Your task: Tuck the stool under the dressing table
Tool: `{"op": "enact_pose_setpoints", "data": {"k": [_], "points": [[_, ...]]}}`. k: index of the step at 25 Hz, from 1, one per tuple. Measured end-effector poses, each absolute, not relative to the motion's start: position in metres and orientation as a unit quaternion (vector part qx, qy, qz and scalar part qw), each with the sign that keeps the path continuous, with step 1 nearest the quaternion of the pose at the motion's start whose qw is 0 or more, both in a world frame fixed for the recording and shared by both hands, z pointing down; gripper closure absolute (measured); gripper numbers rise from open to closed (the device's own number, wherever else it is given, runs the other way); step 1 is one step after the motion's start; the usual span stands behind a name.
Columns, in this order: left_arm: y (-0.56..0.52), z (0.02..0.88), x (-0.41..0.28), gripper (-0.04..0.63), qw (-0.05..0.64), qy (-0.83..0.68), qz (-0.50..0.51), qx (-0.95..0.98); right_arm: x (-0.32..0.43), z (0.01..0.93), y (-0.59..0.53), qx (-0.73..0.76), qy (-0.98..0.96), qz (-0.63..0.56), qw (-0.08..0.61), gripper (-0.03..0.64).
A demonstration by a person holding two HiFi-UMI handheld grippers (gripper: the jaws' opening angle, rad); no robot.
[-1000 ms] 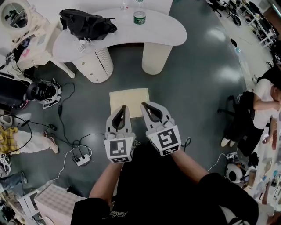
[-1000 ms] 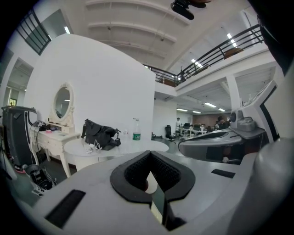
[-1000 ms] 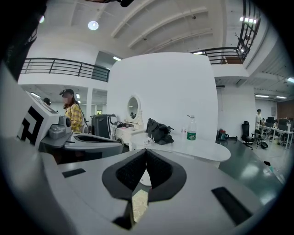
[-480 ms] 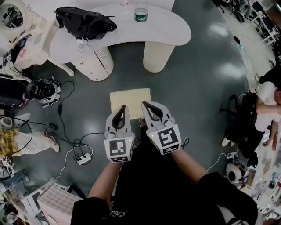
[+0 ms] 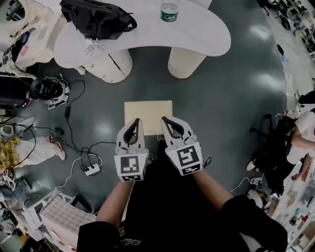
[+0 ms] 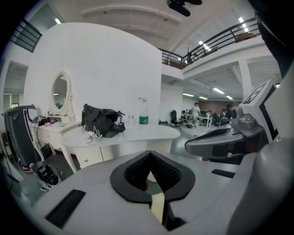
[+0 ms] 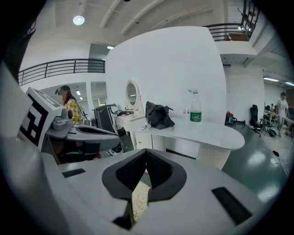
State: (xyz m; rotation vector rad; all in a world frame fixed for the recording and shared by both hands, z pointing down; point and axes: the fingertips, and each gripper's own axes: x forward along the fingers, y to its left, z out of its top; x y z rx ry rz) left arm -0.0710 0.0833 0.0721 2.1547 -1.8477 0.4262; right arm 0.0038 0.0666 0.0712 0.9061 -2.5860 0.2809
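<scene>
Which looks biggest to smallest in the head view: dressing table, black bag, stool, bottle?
Largest: dressing table.
Next: black bag and stool look about alike; the bag is cut off by the frame's top edge, so unranked.
Smallest: bottle.

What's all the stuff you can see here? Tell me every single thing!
stool: one, cream, on the floor just ahead of the grippers
dressing table: one, white, beyond the stool
bag: one, black, on the table's left end
bottle: one, green label, on the table
mirror: one, oval, white frame, left of the table
power strip: one, white, floor at left
person: one, white top, right edge
left gripper: one, grey, shut, empty
right gripper: one, grey, shut, empty
</scene>
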Motion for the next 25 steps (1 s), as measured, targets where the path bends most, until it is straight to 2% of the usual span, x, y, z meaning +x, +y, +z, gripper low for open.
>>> {"op": "enact_pose_setpoints", "data": {"k": [9, 19, 25], "points": [[0.07, 0.143, -0.053, 0.589, 0.184, -0.617, 0.19, 0.741, 0.014, 0.145, 0.046, 0.301, -0.914, 0.134, 0.236, 0.612], [0.064, 0.247, -0.057, 0.589, 0.187, -0.578, 0.231, 0.76, 0.022, 0.237, 0.028, 0.297, -0.913, 0.123, 0.251, 0.611], [0.063, 0.294, -0.062, 0.589, 0.155, -0.553, 0.264, 0.775, 0.034, 0.289, 0.025, 0.302, -0.908, 0.098, 0.274, 0.611]]}}
